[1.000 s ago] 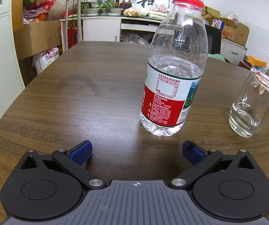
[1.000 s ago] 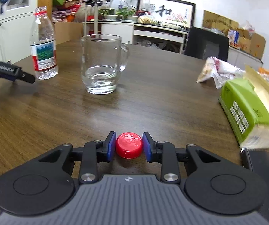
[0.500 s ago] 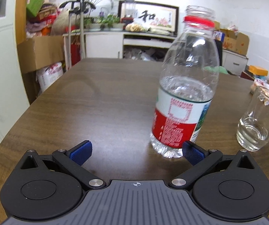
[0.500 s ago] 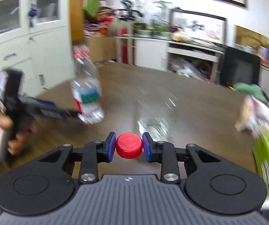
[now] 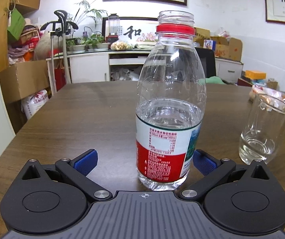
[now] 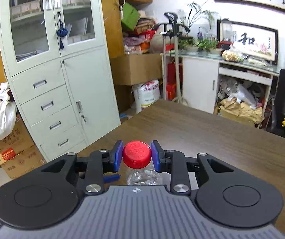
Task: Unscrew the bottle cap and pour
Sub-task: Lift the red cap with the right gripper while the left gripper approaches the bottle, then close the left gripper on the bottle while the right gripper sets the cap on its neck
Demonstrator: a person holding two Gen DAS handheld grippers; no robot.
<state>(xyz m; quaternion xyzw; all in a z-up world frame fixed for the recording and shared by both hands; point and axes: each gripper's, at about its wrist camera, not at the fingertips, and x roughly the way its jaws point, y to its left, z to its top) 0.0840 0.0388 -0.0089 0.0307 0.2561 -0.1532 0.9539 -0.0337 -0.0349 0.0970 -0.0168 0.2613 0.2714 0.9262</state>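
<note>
The uncapped water bottle (image 5: pixel 169 107) stands upright on the bench (image 5: pixel 82 119), between the wide-spread pads of the left hand-held gripper (image 5: pixel 144 161). Its red cap (image 6: pixel 136 154) is clamped above its mouth by the right hand-held gripper (image 6: pixel 136 155). A glass mug (image 5: pixel 265 129) stands near.

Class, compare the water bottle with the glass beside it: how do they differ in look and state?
The water bottle is taller and narrows to a threaded neck; the glass is shorter with a wide mouth. The water bottle wears a red and white label; the glass is plain. The water bottle is about half full; the glass holds a little. Both are clear, upright and uncapped.
</note>
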